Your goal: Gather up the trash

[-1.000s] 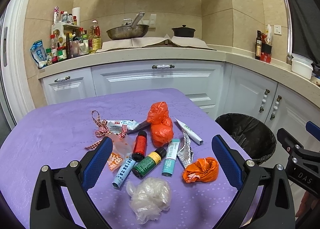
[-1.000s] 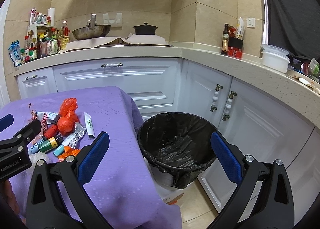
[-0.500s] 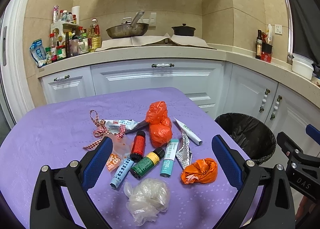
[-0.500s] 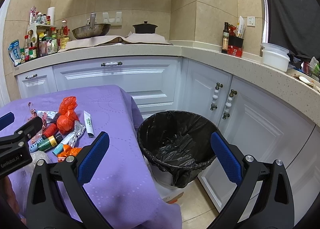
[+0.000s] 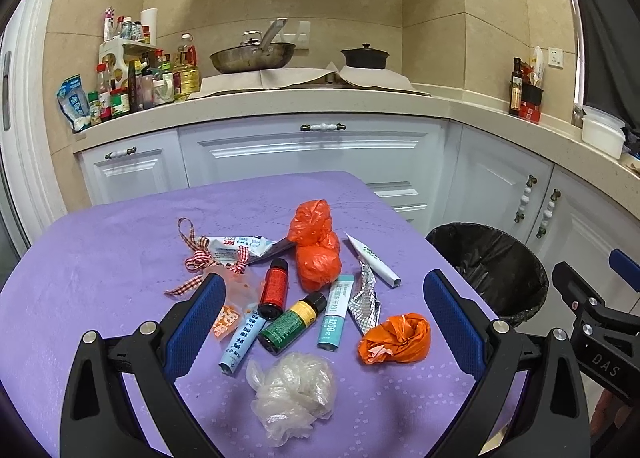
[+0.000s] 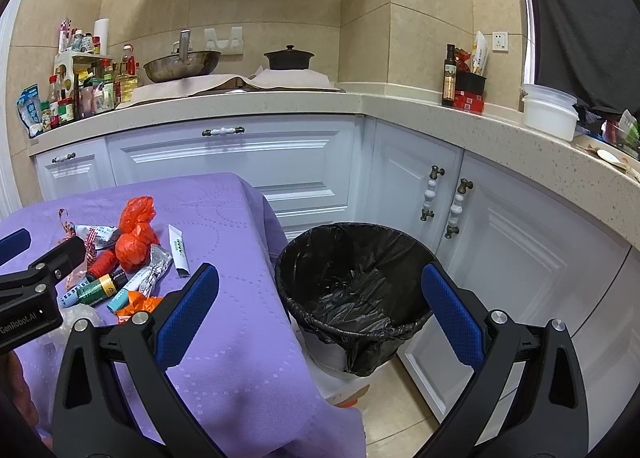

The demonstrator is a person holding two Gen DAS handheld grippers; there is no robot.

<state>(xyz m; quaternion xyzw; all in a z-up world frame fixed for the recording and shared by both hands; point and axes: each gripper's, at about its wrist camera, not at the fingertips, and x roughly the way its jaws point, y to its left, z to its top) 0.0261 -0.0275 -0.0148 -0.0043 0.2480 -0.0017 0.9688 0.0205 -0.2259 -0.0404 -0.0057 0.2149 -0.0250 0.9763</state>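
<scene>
Trash lies heaped on the purple tablecloth [image 5: 100, 270]: a clear plastic wad [image 5: 294, 392], a crumpled orange bag [image 5: 396, 338], a larger knotted orange bag [image 5: 316, 246], a red bottle [image 5: 274, 288], a green bottle [image 5: 290, 322], a teal tube [image 5: 336, 312], a blue tube [image 5: 242, 344], foil [image 5: 364, 302] and a white tube [image 5: 374, 260]. My left gripper [image 5: 320, 318] hovers open above this heap, holding nothing. My right gripper [image 6: 320, 310] is open and empty, hanging between the table's edge and the black-lined bin [image 6: 356, 270].
White cabinets [image 5: 312, 150] stand behind the table under a stone counter with a wok [image 5: 252, 56], a black pot [image 5: 364, 56] and spice bottles [image 5: 136, 78]. The bin [image 5: 490, 262] sits on the floor right of the table. A white wrapper with checked ribbon [image 5: 224, 250] lies at the heap's left.
The left gripper has eased slightly back and left, so the heap sits a little lower and further right in its view. The right gripper has barely shifted. Both stay open.
</scene>
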